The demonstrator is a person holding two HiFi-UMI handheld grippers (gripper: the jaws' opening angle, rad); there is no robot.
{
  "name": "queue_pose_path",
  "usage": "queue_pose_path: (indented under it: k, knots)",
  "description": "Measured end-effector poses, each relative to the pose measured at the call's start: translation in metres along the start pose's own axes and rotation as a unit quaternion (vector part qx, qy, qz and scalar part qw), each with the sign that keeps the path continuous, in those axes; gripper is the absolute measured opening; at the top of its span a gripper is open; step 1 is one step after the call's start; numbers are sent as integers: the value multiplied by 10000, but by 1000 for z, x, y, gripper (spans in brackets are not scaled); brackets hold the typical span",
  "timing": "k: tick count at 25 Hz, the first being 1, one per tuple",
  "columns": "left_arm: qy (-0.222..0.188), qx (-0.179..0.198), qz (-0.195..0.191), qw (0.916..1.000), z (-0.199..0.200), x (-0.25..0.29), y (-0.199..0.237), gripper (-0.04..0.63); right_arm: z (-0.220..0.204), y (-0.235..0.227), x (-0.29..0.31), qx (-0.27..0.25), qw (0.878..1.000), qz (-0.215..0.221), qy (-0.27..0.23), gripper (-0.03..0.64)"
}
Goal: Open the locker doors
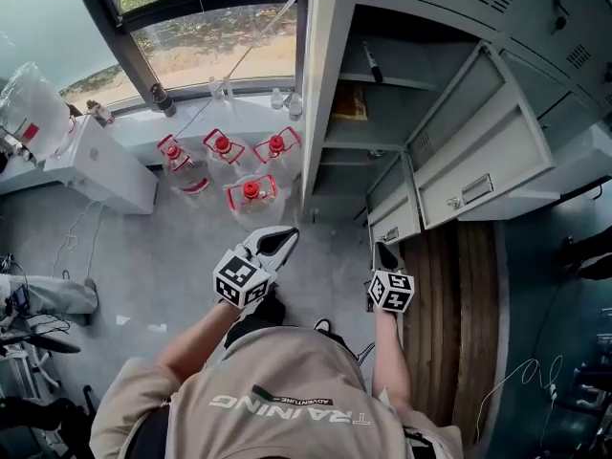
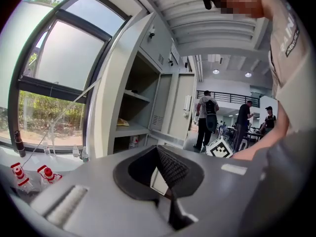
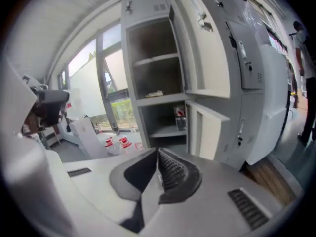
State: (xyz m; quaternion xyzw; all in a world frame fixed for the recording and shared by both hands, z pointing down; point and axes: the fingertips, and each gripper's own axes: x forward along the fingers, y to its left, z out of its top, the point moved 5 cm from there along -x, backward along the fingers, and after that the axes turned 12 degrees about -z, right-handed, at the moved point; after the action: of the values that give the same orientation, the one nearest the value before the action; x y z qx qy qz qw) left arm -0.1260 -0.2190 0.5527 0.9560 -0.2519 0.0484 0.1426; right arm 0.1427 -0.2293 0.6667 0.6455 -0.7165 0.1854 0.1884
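Observation:
A grey locker bank [image 1: 330,84] stands ahead of me. Its upper door [image 1: 483,137] and lower door [image 1: 392,220] hang swung out to the right, baring the shelves [image 1: 368,79]. My left gripper [image 1: 287,235] is held low in front of the locker's left edge, jaws together and empty. My right gripper [image 1: 382,252] hovers just below the lower door, apart from it, also shut with nothing in it. The right gripper view shows the open upper compartment [image 3: 153,58], the lower door [image 3: 207,132] and the right gripper [image 3: 159,154]. In the left gripper view the left gripper [image 2: 158,152] faces the open shelves [image 2: 133,107].
Closed locker doors [image 1: 535,8] continue to the right. Several red-capped water jugs [image 1: 251,191] stand on the floor under the window [image 1: 210,46], beside a white box [image 1: 105,165]. A wooden floor strip [image 1: 459,323] runs at right. People [image 2: 207,117] stand far off.

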Motion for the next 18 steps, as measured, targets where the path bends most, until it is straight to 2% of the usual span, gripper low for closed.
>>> queue_pose_path:
  k: [2,5,7,10,13,18]
  knots:
    - [-66,-5,197,9998,0,5,-21,6,20,13,-24,-374,9983,400,-182,18]
    - [-157,-11,467,9988,2,11,-53,6,51,27,-64,-888,9895,1004,-534,18]
    - [-195,7,558,9982,5,17,-76,8,69,28,-90,-985,9832,1314,-796,18]
    - [-335,156,624,9974,18,20,-112,6,90,28,-129,-835,9756,1666,-1161,18]
    - [-561,329,720,9953,40,14,-137,8,110,34,-163,-718,9676,1861,-1551,18]
    - [-876,546,738,9919,65,-2,-154,6,142,43,-210,-822,9551,1825,-2185,18]
